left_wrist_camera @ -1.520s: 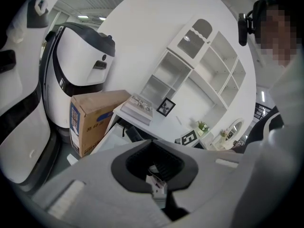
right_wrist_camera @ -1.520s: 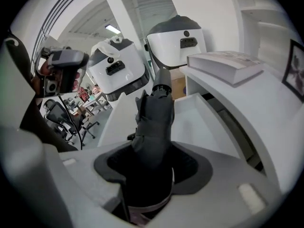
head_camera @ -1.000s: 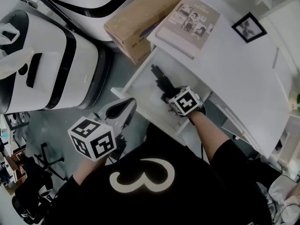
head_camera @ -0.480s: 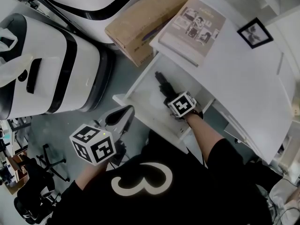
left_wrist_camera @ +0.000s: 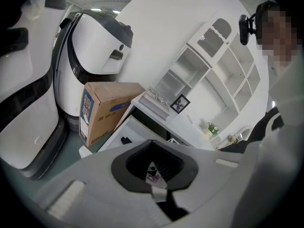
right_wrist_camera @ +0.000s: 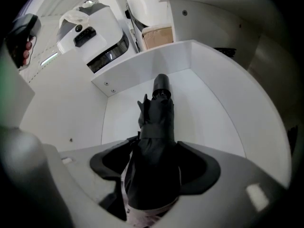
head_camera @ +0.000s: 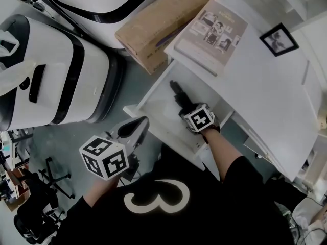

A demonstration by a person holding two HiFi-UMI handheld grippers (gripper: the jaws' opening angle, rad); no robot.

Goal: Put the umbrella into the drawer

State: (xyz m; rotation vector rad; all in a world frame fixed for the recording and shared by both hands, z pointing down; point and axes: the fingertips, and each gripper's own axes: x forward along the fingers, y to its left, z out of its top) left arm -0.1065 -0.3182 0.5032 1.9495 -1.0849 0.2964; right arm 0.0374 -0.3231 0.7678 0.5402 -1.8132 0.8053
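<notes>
- Right gripper (head_camera: 185, 106) (right_wrist_camera: 156, 165): reaches steeply down into the open white drawer (head_camera: 148, 89) (right_wrist_camera: 209, 103) that is pulled out from under the white desk (head_camera: 265, 86). Its jaws have just been opening and now stand spread. The umbrella is between them, and a gap shows beside it at the left pad, so the grip is released.
- Folded black umbrella (head_camera: 177, 92) (right_wrist_camera: 159, 122): inside the drawer, stretched along its floor, strap wrapped round its middle. Its near end sits between the right gripper's jaws. Its rounded far end points at the drawer's far wall and stops short of it.
- Left gripper (head_camera: 138, 125) (left_wrist_camera: 154, 163): held outside the drawer, near and to the left of its front corner, above the grey floor. Its jaws are clenched together on nothing, leaving only the small hollow between the dark pads.
- Brown cardboard box (head_camera: 158, 24) (left_wrist_camera: 102, 110): stands on the floor, far from the drawer, against the desk's left edge.
- Pale book with small photographs on its cover (head_camera: 212, 34): lies on the desk's left end, above the drawer.
- Small black-framed picture (head_camera: 278, 39) (left_wrist_camera: 179, 103): on the desk, to the right of the book.
- Large white housing with black trim (head_camera: 51, 75): far left, well apart from the drawer.
</notes>
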